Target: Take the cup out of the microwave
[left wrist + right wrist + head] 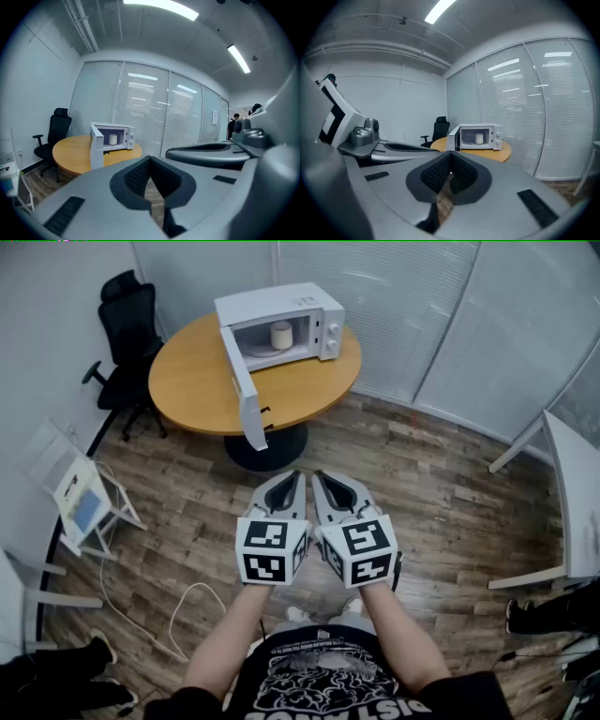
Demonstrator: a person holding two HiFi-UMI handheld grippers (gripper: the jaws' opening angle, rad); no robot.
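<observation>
A white microwave (281, 322) stands on a round wooden table (197, 381) with its door (242, 390) swung wide open. Inside it sits a white cup (281, 335), also visible as the cup (113, 138) in the left gripper view and the cup (479, 138) in the right gripper view. Both grippers hover side by side over the floor, well short of the table. My left gripper (289, 486) is shut and holds nothing. My right gripper (325, 486) is shut too, with nothing between its jaws.
A black office chair (127, 329) stands left of the table. A white folding rack (80, 498) and a cable (178, 610) lie on the wooden floor at left. A second white table (574, 493) is at right. Glass partitions with blinds close the room behind.
</observation>
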